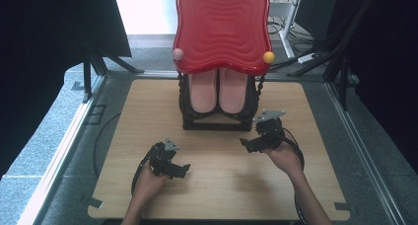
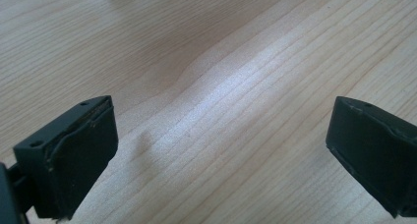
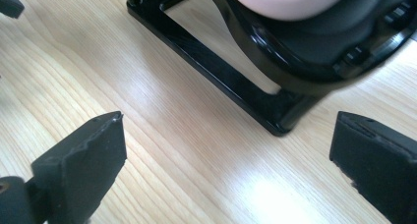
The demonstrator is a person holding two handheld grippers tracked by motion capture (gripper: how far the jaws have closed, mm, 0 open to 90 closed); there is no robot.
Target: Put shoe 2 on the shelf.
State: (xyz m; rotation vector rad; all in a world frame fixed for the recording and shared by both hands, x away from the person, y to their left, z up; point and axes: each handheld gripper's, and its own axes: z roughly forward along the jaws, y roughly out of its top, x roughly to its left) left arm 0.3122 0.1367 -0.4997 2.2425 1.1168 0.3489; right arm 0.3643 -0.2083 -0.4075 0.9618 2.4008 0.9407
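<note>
A black rack [image 1: 217,122] stands at the back middle of the wooden board [image 1: 222,190]. Two pink slippers [image 1: 203,89] lean in it side by side. A red wavy tray [image 1: 222,30] rests on top of the rack. My right gripper [image 1: 247,145] is open just right of the rack's front corner, nothing between its jaws. In the right gripper view the open gripper [image 3: 226,140] faces the rack base [image 3: 236,86] and a slipper [image 3: 290,0]. My left gripper [image 1: 183,169] is open near the front left, over bare wood [image 2: 221,86].
A pink ball [image 1: 178,54] and a yellow ball [image 1: 268,56] sit at the red tray's lower corners. Grey floor and metal rails [image 1: 64,136] border the board. Cables trail from both grippers. Dark stands rise at the back left and right.
</note>
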